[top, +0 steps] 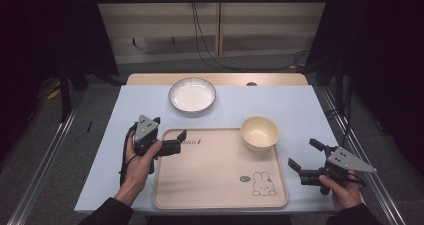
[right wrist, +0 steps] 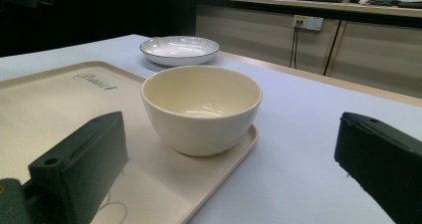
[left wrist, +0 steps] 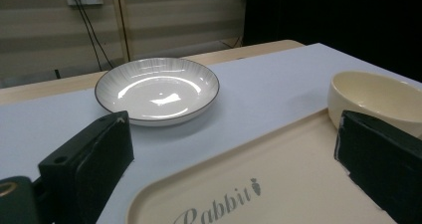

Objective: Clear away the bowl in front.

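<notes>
Bowl point(left wrist: 376, 97) half behind left hand-held gripper point(left wrist: 234, 149)

The tray point(left wrist: 278, 169) and cream bowl point(left wrist: 378, 97) run off the frame's edge.

Cream bowl point(top: 259, 133), round, empty, upright, glossy inside, seated in the far right corner of a beige tray point(top: 210, 185) printed with a rabbit; white shallow plate point(top: 192, 95), dark-rimmed, ribbed, empty, flat on the light blue tabletop just beyond the tray.
</notes>
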Demonstrator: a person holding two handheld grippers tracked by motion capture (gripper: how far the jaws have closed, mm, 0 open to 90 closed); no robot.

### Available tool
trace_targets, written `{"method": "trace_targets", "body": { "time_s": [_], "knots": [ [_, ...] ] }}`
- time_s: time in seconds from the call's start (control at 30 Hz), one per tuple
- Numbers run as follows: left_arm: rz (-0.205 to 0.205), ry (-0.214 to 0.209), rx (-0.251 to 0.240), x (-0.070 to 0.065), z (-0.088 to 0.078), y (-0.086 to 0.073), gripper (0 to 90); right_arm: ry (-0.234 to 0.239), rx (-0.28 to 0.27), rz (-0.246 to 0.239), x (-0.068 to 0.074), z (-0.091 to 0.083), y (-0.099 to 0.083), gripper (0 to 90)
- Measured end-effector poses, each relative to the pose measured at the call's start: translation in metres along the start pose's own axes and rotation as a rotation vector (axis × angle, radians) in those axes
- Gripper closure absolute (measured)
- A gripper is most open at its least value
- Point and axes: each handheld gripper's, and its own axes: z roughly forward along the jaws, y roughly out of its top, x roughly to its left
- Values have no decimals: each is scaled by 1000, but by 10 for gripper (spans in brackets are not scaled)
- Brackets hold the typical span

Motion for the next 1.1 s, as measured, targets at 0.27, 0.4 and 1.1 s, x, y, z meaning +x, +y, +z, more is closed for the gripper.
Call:
{"method": "trace_targets", "body": {
  "time_s": [0.27,0.4,1.1],
  "knots": [
    [4,34,1,6,-28,-13,16,0,0,-1,0,0,0,0],
    [-34,40,10,11,-39,-23,15,0,1,-1,0,0,0,0],
    [-58,132,37,11,-98,-65,11,-2,3,-6,0,0,0,0]
  ]
}}
